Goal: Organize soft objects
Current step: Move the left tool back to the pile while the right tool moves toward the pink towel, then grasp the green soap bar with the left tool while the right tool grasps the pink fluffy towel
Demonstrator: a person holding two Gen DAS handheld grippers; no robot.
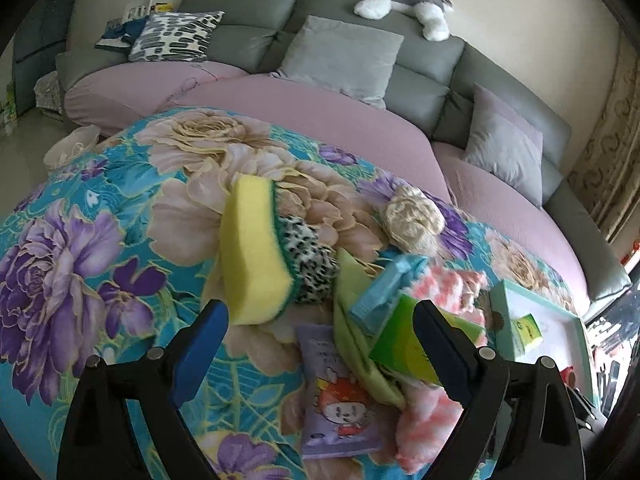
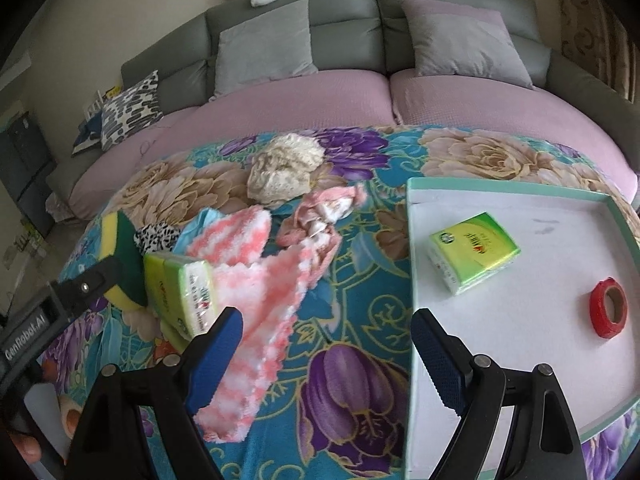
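A pile of soft things lies on the floral blanket [image 1: 80, 240]: a yellow-green sponge [image 1: 252, 256], a leopard-print cloth [image 1: 312, 264], a green tissue pack [image 1: 404, 344], a pink-white fluffy cloth [image 2: 256, 280] and a cream knitted piece [image 2: 284, 172]. My left gripper [image 1: 320, 340] is open, hovering just before the sponge and tissue pack. It also shows in the right wrist view [image 2: 92, 280]. My right gripper [image 2: 326, 340] is open and empty over the blanket, at the left rim of the white tray [image 2: 412, 240], which holds a second tissue pack [image 2: 474, 256] and a red tape roll [image 2: 608, 312].
A purple cartoon pouch [image 1: 336, 392] and a light-blue item [image 1: 384, 288] lie in the pile. Behind stands a grey sofa [image 2: 360, 16] with pink seat covers, grey cushions [image 2: 264, 48] and a plush husky [image 1: 396, 0] on top.
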